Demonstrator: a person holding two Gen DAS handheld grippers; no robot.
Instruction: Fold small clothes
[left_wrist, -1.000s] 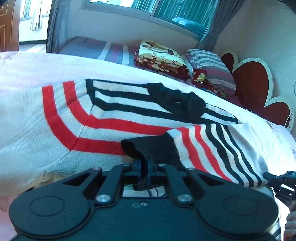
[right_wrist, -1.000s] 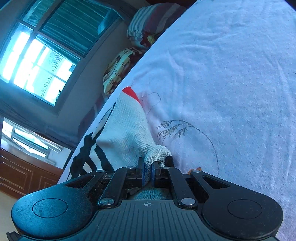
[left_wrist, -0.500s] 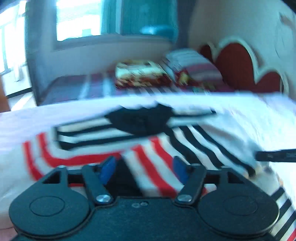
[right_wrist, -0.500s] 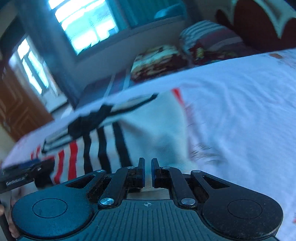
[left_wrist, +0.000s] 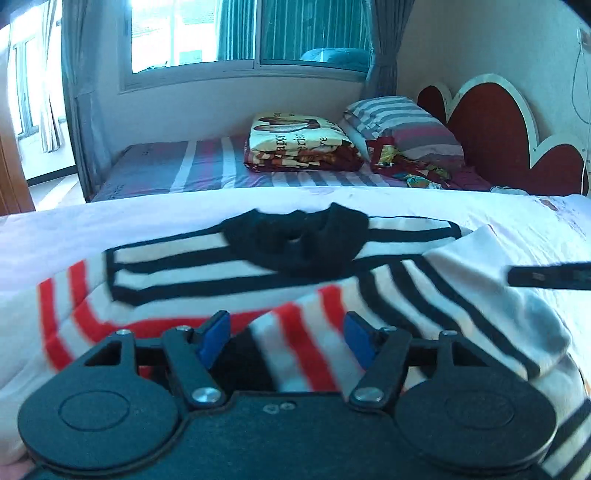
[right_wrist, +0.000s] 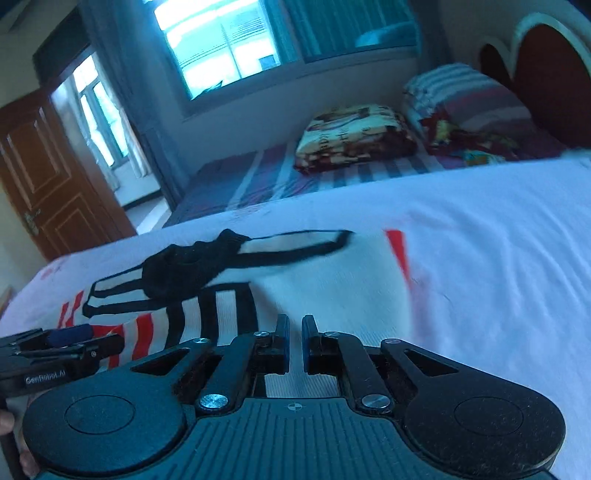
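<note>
A small white sweater (left_wrist: 192, 266) with black and red stripes and a black collar (left_wrist: 295, 243) lies on the white bedsheet, one striped sleeve (left_wrist: 424, 306) folded across its body. My left gripper (left_wrist: 286, 336) is open just above the sleeve's cuff end and holds nothing. In the right wrist view the sweater (right_wrist: 325, 288) lies in front of my right gripper (right_wrist: 294, 336), whose jaws stand nearly closed with a narrow gap and nothing between them. The left gripper (right_wrist: 55, 347) shows at that view's left edge.
The white bedsheet (right_wrist: 480, 236) stretches to the right. Behind it is a second bed with a folded printed blanket (left_wrist: 299, 144), striped pillows (left_wrist: 402, 122) and a red heart-shaped headboard (left_wrist: 495, 122). A wooden door (right_wrist: 48, 177) stands at the left.
Both grippers let go of the sweater: the left opened and released the black cuff, the right released the white edge. Both pulled back and levelled; the sleeve now lies folded over the body.
</note>
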